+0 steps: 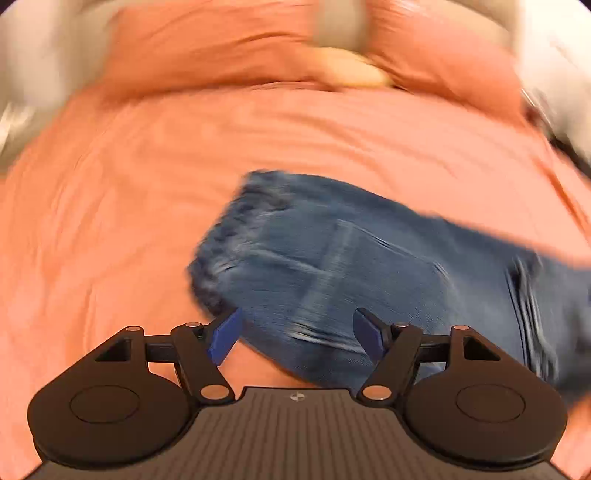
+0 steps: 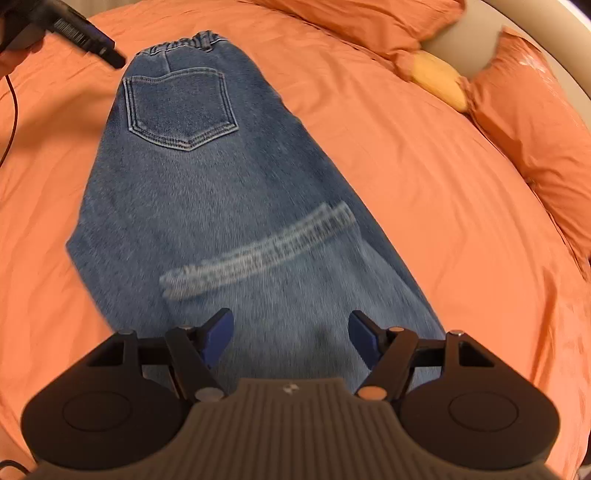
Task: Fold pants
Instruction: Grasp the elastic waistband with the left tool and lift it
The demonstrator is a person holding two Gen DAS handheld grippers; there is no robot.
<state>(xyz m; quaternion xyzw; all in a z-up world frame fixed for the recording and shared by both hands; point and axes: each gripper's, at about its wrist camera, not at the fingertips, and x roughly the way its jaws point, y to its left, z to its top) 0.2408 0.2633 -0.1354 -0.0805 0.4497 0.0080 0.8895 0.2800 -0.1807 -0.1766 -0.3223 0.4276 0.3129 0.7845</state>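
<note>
Blue denim pants [image 2: 207, 206] lie flat on the orange bed cover [image 2: 424, 192], folded lengthwise with one back pocket up and the waistband at the far end. A pale worn band crosses the leg. My right gripper [image 2: 291, 338] is open and empty, just above the leg end of the pants. In the blurred left wrist view the pants [image 1: 351, 273] show their waistband end at the left. My left gripper [image 1: 297, 338] is open and empty over the near edge of the denim. The left gripper also shows in the right wrist view [image 2: 74, 33] at the top left, beside the waistband.
Orange pillows [image 2: 528, 122] and a yellow cushion [image 2: 439, 79] lie at the head of the bed, at the upper right. A thin red cable [image 2: 13, 110] hangs at the left edge. Bed cover stretches on both sides of the pants.
</note>
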